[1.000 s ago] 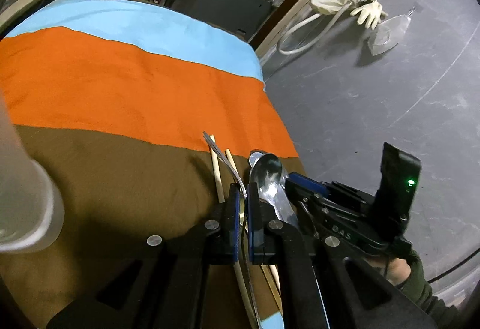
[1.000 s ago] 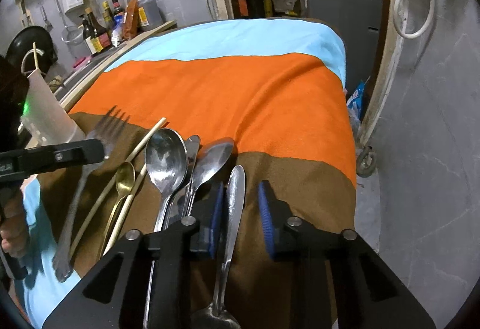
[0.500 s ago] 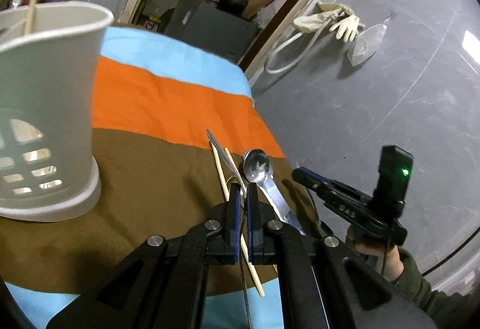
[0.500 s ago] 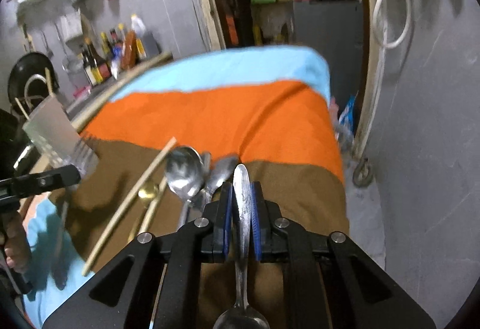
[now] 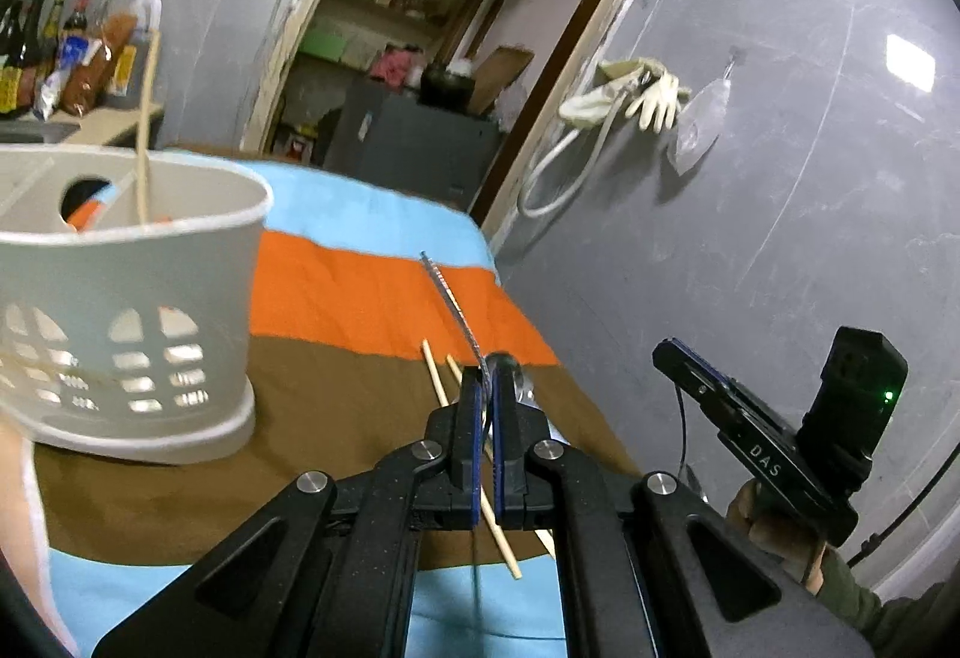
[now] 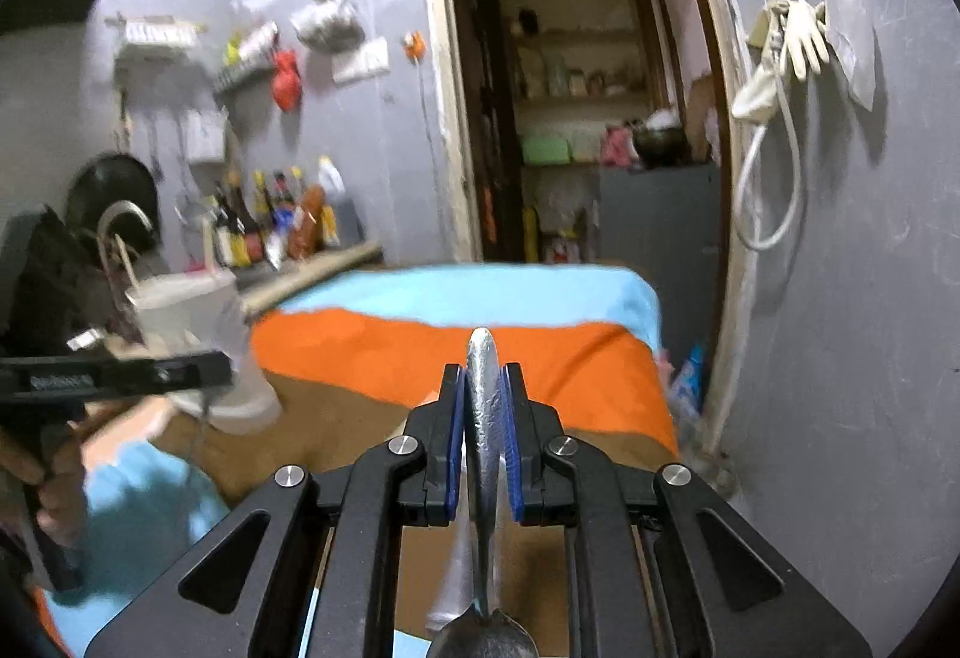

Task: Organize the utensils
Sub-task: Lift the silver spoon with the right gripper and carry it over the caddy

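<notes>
My left gripper (image 5: 485, 394) is shut on a metal fork (image 5: 451, 305), seen edge-on, its head sticking up and forward above the cloth. The white slotted utensil holder (image 5: 126, 316) stands to its left with one chopstick (image 5: 146, 118) in it. Two chopsticks (image 5: 438, 388) and a spoon (image 5: 504, 367) lie on the brown stripe below. My right gripper (image 6: 485, 388) is shut on a metal spoon (image 6: 485, 418), handle forward, bowl hanging below near the camera. It is lifted above the table. The holder also shows blurred in the right wrist view (image 6: 198, 334).
The table carries a blue, orange and brown striped cloth (image 5: 360, 286). Its right edge drops off beside a grey wall (image 5: 750, 208). Bottles (image 6: 270, 226) stand on a counter behind the holder. The right gripper's body (image 5: 780, 454) is at the table's right edge.
Both grippers have risen and tilted up from the table. The right one closed on the spoon and lifted it. The left one carried the fork toward the holder.
</notes>
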The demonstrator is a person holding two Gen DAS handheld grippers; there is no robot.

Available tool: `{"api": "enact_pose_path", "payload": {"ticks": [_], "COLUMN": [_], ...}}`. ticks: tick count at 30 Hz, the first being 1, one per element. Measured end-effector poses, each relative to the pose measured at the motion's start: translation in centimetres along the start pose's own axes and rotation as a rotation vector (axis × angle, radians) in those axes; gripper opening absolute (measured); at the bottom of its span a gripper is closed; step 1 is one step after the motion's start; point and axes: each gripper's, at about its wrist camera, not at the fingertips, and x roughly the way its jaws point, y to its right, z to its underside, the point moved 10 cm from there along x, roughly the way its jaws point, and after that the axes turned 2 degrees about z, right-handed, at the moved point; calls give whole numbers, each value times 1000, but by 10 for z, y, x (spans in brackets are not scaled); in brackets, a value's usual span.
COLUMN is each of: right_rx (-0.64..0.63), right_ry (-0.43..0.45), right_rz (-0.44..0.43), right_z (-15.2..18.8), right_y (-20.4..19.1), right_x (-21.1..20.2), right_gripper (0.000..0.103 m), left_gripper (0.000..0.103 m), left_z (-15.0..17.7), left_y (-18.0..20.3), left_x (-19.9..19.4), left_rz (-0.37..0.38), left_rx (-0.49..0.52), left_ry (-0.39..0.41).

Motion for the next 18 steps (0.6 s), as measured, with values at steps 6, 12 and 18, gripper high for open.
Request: {"api": "enact_pose_path", "payload": {"ticks": [6, 12, 18], "right_rx": [52, 97, 203], "right_ry": [110, 206, 287], "right_rz": [-110, -262, -447], "right_z": [-39, -83, -134], "right_y": [-33, -75, -124], "right_x": [-2, 7, 35], "right_gripper": [9, 9, 9], "left_gripper": [1, 1, 1], "left_z": [-32, -69, -107], "left_y": [-3, -26, -58], "left_x": [-30, -70, -124], "left_rz": [-24, -66, -142], "left_rx": [20, 8, 4], "left_ry": [112, 242, 366]}}
